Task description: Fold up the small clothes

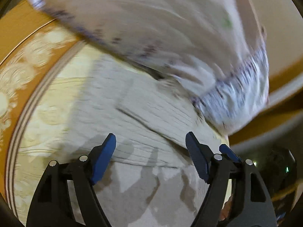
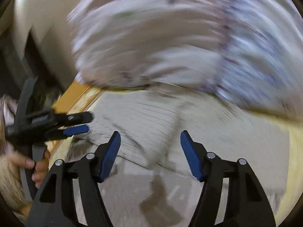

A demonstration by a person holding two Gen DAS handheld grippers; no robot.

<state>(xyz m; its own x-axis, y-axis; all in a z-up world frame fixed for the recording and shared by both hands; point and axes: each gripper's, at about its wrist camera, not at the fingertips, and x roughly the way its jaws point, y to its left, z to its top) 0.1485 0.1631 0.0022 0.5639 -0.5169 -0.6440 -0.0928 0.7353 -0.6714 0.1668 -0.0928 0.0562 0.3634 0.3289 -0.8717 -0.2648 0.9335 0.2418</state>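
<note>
A folded grey ribbed garment (image 1: pixel 136 113) lies flat on the patterned surface, right in front of both grippers; it also shows in the right wrist view (image 2: pixel 151 117). My left gripper (image 1: pixel 150 143) is open and empty just above its near part. My right gripper (image 2: pixel 150 141) is open and empty over the same garment. The left gripper shows at the left of the right wrist view (image 2: pixel 79 123), and a blue pad of the right gripper (image 1: pixel 230 153) shows beside the left one. Both views are motion-blurred.
A pile of white clothes with purple print (image 1: pixel 170 37) lies beyond the grey garment, also in the right wrist view (image 2: pixel 180 41). The surface is a cream and orange floral cloth (image 1: pixel 37 56). A hand (image 2: pixel 32 166) holds the left gripper's handle.
</note>
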